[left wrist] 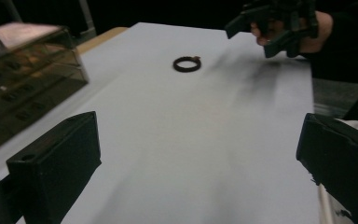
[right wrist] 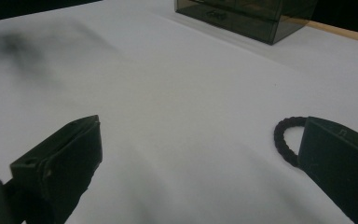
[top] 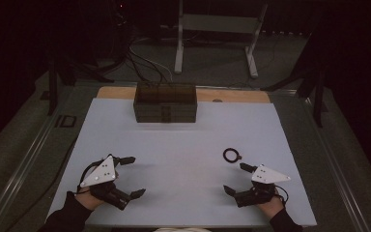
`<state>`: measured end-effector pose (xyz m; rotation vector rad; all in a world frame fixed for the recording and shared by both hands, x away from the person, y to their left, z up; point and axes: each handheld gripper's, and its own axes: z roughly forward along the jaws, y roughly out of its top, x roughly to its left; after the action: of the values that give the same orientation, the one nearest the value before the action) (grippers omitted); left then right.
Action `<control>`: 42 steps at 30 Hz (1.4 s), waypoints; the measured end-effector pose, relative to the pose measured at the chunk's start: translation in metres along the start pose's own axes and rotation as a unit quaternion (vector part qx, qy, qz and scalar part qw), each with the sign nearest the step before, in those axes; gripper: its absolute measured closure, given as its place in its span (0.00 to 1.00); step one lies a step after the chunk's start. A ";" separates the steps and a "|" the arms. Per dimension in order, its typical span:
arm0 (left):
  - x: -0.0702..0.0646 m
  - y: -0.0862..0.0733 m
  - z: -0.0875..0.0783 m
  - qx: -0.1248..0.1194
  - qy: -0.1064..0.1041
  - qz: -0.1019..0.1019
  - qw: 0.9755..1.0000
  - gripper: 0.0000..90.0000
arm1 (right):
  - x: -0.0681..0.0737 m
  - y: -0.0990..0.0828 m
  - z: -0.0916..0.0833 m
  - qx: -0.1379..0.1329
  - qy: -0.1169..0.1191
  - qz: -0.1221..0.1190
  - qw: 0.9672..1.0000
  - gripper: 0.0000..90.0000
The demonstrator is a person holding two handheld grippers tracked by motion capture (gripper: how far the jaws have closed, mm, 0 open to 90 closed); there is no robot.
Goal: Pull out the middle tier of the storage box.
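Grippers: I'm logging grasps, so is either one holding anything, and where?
Nothing is held. The left gripper and right gripper are open, and the ring lies free on the table.

Drawer box [top: 165,102] at table's [top: 183,145] far edge, ring [top: 231,154] right of centre, just beyond right claw [top: 237,179]

The left gripper [top: 131,176] is hovering at seven o'clock of the high view, jaws spread wide, pointing toward three o'clock. The right gripper [top: 235,178] is sitting at five o'clock, jaws equally parted, aimed toward ten o'clock. Both forearms are entering from six o'clock.
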<state>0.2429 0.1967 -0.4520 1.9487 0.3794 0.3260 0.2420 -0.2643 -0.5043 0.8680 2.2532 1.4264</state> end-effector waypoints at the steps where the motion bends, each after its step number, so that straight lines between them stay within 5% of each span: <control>1: 0.001 0.001 0.000 0.001 -0.001 0.000 1.000 0.01 | 0.000 0.000 0.000 -0.001 0.001 0.000 1.000 0.00; 24: 0.027 0.025 0.006 0.027 0.014 0.035 0.999 0.01 | 0.001 0.001 -0.001 -0.007 0.002 0.002 1.000 0.00; 29: 0.032 0.024 0.012 0.022 0.016 0.028 0.999 0.01 | 0.001 0.001 -0.001 -0.007 0.002 -0.002 1.000 0.00; 38: 0.040 0.026 0.026 0.024 0.032 0.062 0.997 0.01 | 0.002 0.002 0.000 -0.007 0.001 -0.004 1.000 0.00; 42: 0.045 0.030 0.033 0.045 0.041 0.066 0.996 0.01 | 0.002 0.002 0.000 -0.005 0.001 -0.004 1.000 0.00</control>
<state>0.3000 0.1759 -0.4350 2.0585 0.3229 0.4821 0.2406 -0.2622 -0.5027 0.8533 2.2462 1.4344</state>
